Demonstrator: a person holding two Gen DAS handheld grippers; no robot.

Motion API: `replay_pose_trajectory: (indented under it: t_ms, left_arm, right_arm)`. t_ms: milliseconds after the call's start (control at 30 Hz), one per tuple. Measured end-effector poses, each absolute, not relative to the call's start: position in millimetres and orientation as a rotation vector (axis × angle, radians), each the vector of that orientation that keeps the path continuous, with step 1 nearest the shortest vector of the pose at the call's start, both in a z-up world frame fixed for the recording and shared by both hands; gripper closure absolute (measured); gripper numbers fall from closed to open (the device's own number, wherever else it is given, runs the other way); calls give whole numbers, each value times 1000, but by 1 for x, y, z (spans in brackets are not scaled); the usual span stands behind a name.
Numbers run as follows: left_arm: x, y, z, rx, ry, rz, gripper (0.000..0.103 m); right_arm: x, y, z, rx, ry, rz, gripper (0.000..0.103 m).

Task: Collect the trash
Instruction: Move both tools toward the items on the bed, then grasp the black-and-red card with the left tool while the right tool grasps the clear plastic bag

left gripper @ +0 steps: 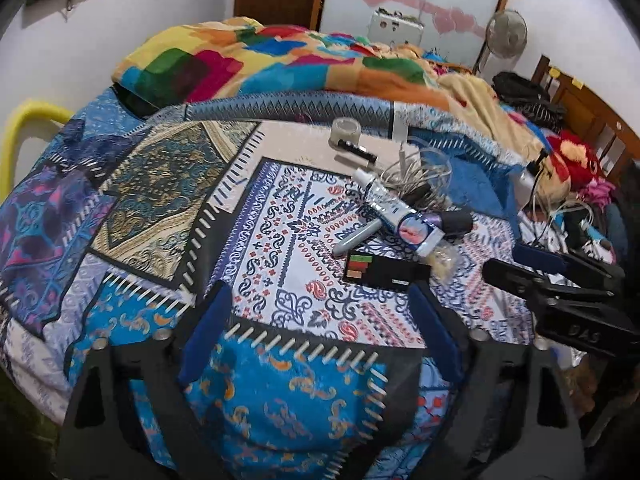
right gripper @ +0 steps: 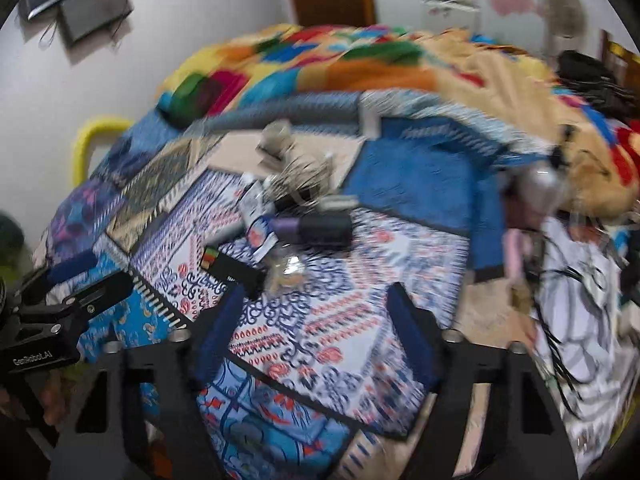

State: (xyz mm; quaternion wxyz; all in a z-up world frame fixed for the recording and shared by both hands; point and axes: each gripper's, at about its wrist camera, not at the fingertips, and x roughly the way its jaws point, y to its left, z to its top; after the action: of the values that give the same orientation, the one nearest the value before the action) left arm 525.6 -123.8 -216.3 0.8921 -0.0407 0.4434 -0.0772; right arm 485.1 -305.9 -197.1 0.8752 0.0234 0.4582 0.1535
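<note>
Approach step: you are bringing both grippers toward the clutter on the patterned patchwork bedspread (left gripper: 280, 216).
Left gripper (left gripper: 316, 332) and right gripper (right gripper: 316, 332) are hanging empty, fingers apart; next, you are needing to single out the crumpled clear plastic wrapper (left gripper: 442, 260).

A crumpled clear plastic wrapper (left gripper: 442, 260) lies on the patterned patchwork bedspread (left gripper: 304, 248), just beside the flat end of a white-and-blue tube (left gripper: 394, 210) lying on its side, near a black rectangular box (left gripper: 386, 272).
</note>
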Motion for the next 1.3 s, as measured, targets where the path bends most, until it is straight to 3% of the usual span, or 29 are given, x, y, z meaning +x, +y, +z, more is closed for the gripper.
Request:
replay_pose_trajectory:
  t_ms: [233, 367, 400, 500, 567, 733, 1067, 1200, 1300]
  left_arm:
    - [546, -122, -235, -101, 951, -206, 32]
    - [559, -130, -242, -112, 968, -256, 52]
    - [562, -132, -244, -116, 976, -270, 59]
    - [571, -138, -251, -135, 997, -305, 64]
    - [575, -141, -256, -158, 1014, -334, 64]
    - [568, -148, -260, -183, 1044, -376, 82]
    - [525, -181, -251, -12, 1093, -461, 81]
    - [536, -181, -236, 24, 1041, -412, 59]
    - [550, -182, -235, 36, 1025, -404, 53]
  right_arm:
    - [515, -288, -230, -2, 1027, 386, 58]
    - [520, -279, -237, -35, 1019, 415, 61]
    - [520, -276, -237, -55, 1001, 419, 65]
    - [518, -272, -238, -87, 990, 450, 80]
    - [515, -274, -238, -78, 989, 463, 81]
    - [507, -285, -238, -70, 998, 431, 81]
    - [486, -317, -225, -49, 989, 355, 81]
    - [478, -326, -217, -29, 972, 345, 81]
    - [475, -332, -211, -14, 960, 340, 81]
